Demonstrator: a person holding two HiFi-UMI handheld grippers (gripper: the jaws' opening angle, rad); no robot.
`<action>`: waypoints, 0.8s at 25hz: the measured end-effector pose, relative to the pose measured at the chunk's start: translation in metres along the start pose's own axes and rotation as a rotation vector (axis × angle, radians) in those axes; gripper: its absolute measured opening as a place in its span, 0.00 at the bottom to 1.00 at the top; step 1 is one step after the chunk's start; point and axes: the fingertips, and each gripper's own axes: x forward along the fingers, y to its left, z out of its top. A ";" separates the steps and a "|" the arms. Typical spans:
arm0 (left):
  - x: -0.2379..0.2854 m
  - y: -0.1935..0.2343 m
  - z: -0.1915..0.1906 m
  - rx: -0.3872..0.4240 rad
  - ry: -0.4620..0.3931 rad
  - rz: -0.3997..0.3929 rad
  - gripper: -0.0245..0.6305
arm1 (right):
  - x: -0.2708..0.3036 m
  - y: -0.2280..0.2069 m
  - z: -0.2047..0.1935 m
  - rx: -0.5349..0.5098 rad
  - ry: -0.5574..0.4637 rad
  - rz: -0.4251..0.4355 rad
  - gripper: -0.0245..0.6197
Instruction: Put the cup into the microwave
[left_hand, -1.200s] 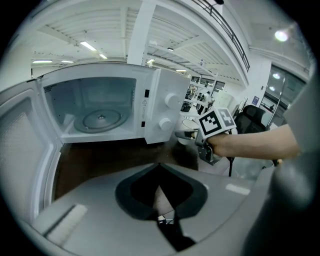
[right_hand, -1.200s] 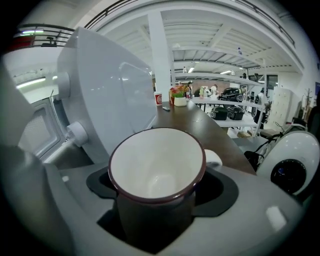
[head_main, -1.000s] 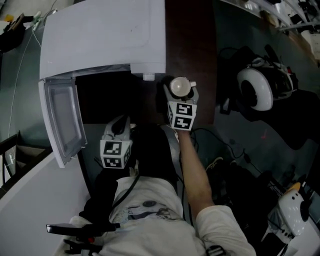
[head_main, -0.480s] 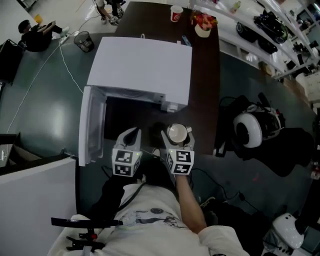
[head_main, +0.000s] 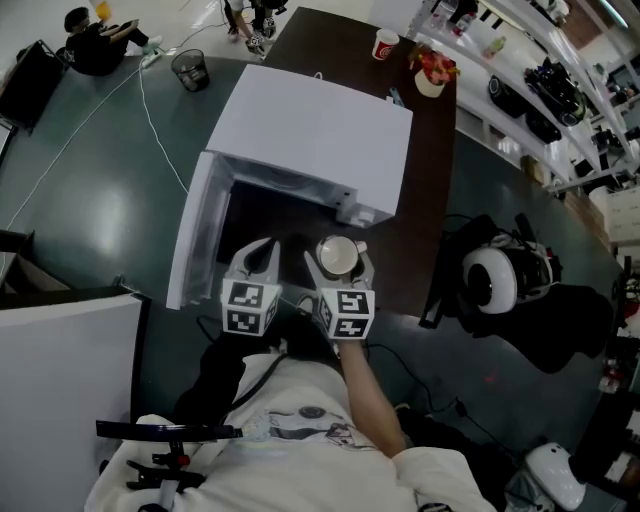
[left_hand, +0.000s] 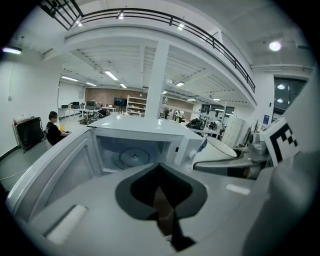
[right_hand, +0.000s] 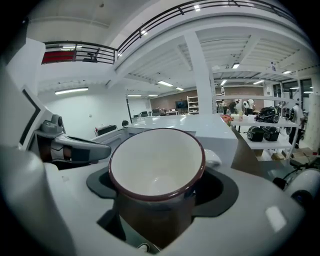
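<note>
My right claw (head_main: 339, 264) clamped on cup (right_hand: 156, 165), upright. Microwave (head_main: 310, 130) opening ahead-left of it. My left claw (head_main: 260, 255) together, empty, alongside. Risk: cup clips opening's right edge going in, twists in grip.

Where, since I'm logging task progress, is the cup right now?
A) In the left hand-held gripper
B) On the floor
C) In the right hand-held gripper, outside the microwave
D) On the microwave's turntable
C: the cup sits clamped between the jaws of the right hand-held gripper, in front of the open microwave, not inside it.
</note>
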 end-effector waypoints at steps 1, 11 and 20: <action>-0.003 0.005 -0.002 -0.011 0.006 0.009 0.04 | 0.002 0.007 0.001 -0.007 0.008 0.011 0.68; 0.002 0.051 -0.028 -0.067 0.106 0.062 0.04 | 0.049 0.044 -0.003 -0.045 0.081 0.096 0.68; 0.033 0.075 -0.067 -0.125 0.235 0.070 0.04 | 0.116 0.047 -0.014 -0.066 0.127 0.149 0.68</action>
